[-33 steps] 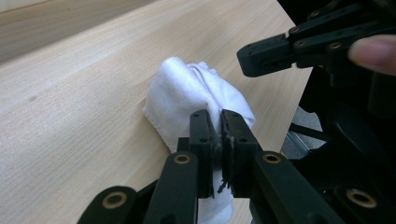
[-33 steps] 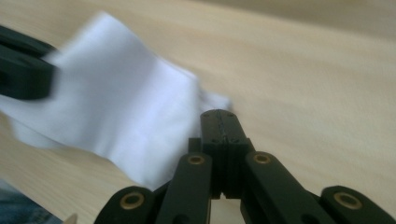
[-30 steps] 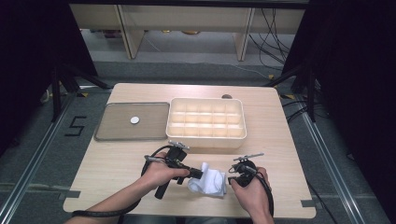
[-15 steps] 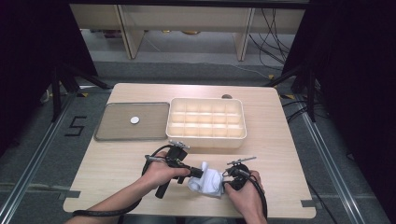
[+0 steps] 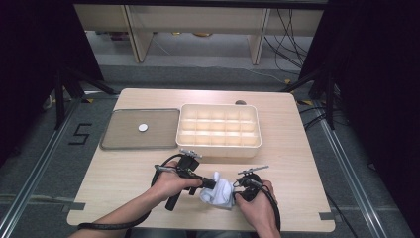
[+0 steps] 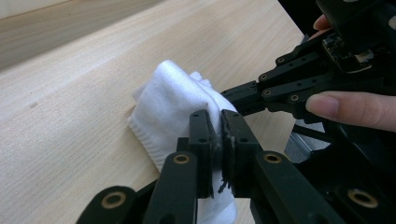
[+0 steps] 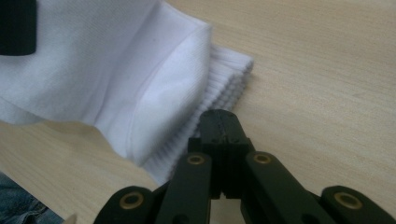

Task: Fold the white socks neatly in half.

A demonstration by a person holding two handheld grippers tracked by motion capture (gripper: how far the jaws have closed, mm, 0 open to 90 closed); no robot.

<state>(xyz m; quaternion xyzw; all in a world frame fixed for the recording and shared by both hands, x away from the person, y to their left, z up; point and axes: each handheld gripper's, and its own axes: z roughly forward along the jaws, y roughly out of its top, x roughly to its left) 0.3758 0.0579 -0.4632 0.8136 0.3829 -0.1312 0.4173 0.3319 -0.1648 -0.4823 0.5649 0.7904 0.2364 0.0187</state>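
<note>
The left gripper (image 6: 218,122) is clamped on a fold of the white cloth (image 6: 173,105), which sits bunched on the tabletop (image 6: 70,121) right ahead of it. The right gripper (image 7: 219,122) is fully closed, pinching the cloth's ribbed edge just in front of its tips

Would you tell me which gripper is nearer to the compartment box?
Left. The left gripper sits just in front of the compartment box, pinching the white cloth; the right gripper is slightly farther back.

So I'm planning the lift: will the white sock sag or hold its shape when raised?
The sock will likely sag: it is soft knit, already folded and bunched on the table. It looks light, so the left gripper, shut on its fabric, should probably carry it. The ribbed cuff seems unlikely to slip.
</note>
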